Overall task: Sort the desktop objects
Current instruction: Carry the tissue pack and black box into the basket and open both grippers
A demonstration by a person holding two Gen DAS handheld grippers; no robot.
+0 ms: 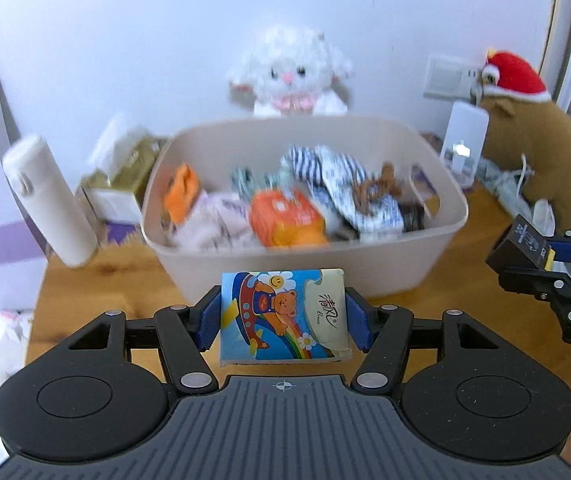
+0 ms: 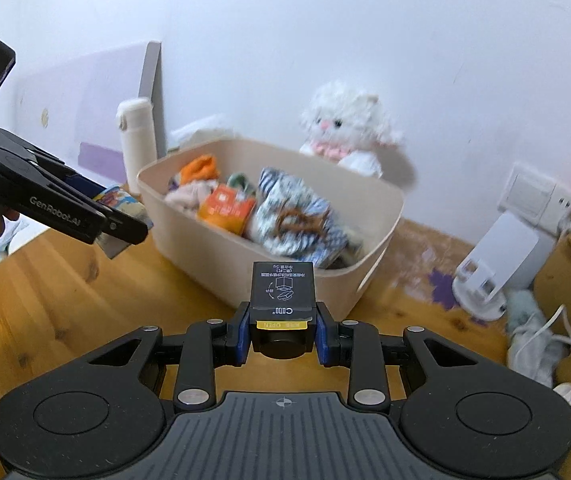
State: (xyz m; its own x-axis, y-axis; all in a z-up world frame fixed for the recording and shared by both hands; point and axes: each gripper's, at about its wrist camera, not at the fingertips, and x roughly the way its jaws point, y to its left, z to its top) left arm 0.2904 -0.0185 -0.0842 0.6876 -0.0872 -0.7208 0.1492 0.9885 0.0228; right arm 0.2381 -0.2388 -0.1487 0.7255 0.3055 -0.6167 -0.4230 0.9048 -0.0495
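- My left claw [image 1: 284,316] was squeezed on a little tissue pack [image 1: 283,314] with a bear picture on it. The blue pads pressed on both of its sides, so the claw stood about half open.
- My right claw [image 2: 283,330] was nearly closed, pinching a small black box [image 2: 283,292] with a yellow strip near the pads.
- Both things were up in the air, just in front of the beige bin [image 1: 365,272] on the wooden desk [image 1: 93,280]. Neither one was over the bin yet.
- The bin was already quite full of packets and stripy cloth, so I think my two things belonged in there too.
- The tissue pack was soft. If I squeezed less, it could slip out and land on the desk.
- The black box stuck far out past my pads. I think it could tip or bump the front wall of the bin if I came in too low.
- My two claws were near each other, so they could knock together over the bin.
- A white bottle [image 1: 49,200] stood just left of the bin. A wide swing of my left claw could push it over.
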